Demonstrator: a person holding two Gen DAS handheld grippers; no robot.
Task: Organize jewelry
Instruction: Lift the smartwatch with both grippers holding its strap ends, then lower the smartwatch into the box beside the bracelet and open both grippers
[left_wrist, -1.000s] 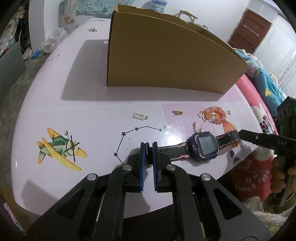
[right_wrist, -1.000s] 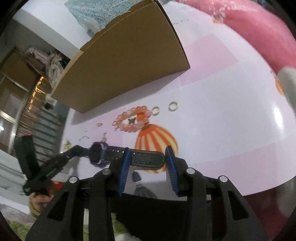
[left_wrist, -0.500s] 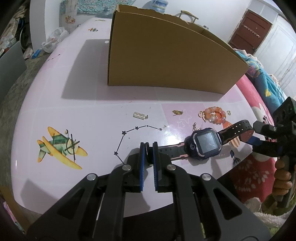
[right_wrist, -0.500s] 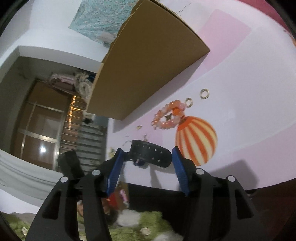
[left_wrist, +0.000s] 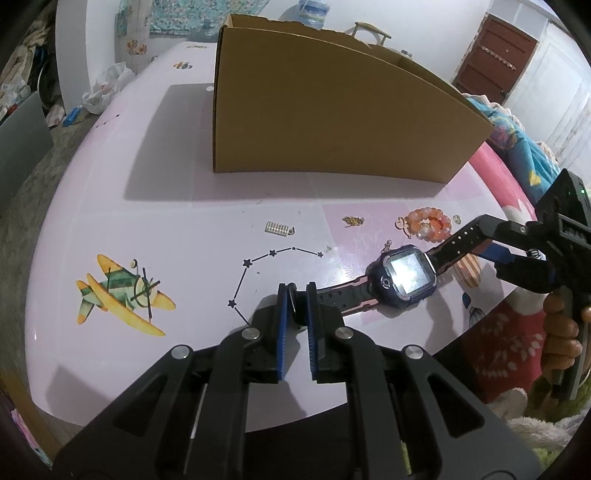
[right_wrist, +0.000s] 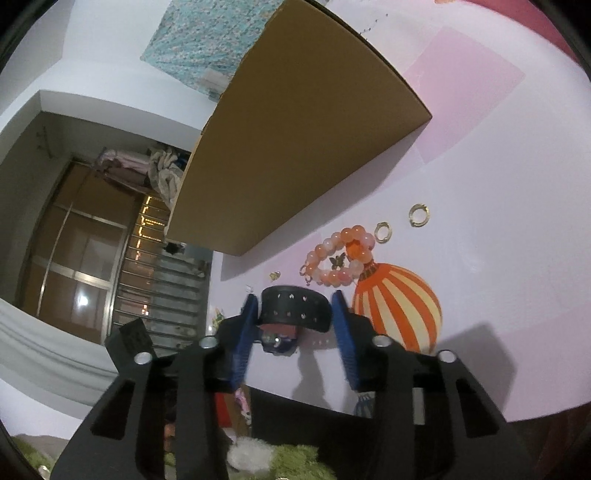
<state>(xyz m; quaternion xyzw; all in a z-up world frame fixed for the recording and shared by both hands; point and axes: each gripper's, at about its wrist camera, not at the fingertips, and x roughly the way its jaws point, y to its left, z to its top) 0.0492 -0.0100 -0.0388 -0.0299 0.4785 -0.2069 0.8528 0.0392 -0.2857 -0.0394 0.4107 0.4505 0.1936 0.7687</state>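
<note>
A dark blue smartwatch (left_wrist: 404, 277) with a black strap hangs just above the pink table, held at both ends. My left gripper (left_wrist: 295, 295) is shut on the buckle end of the strap. My right gripper (right_wrist: 295, 306) is shut on the perforated strap end (right_wrist: 295, 308); it also shows in the left wrist view (left_wrist: 476, 236) at the right. A pink bead bracelet (left_wrist: 428, 223) (right_wrist: 341, 256), two gold rings (right_wrist: 400, 223), a small gold charm (left_wrist: 352, 220) and a silver clip (left_wrist: 277, 228) lie on the table. A tall open cardboard box (left_wrist: 332, 122) (right_wrist: 295, 140) stands behind them.
The table (left_wrist: 166, 221) has plane, star and balloon stickers. Its front edge is close below both grippers. Bedding and a door lie to the right, clutter on the floor to the left.
The right gripper closed on the strap end and lifted it, raising and tilting the watch face up off the table. The left gripper stayed shut on the other strap end.
</note>
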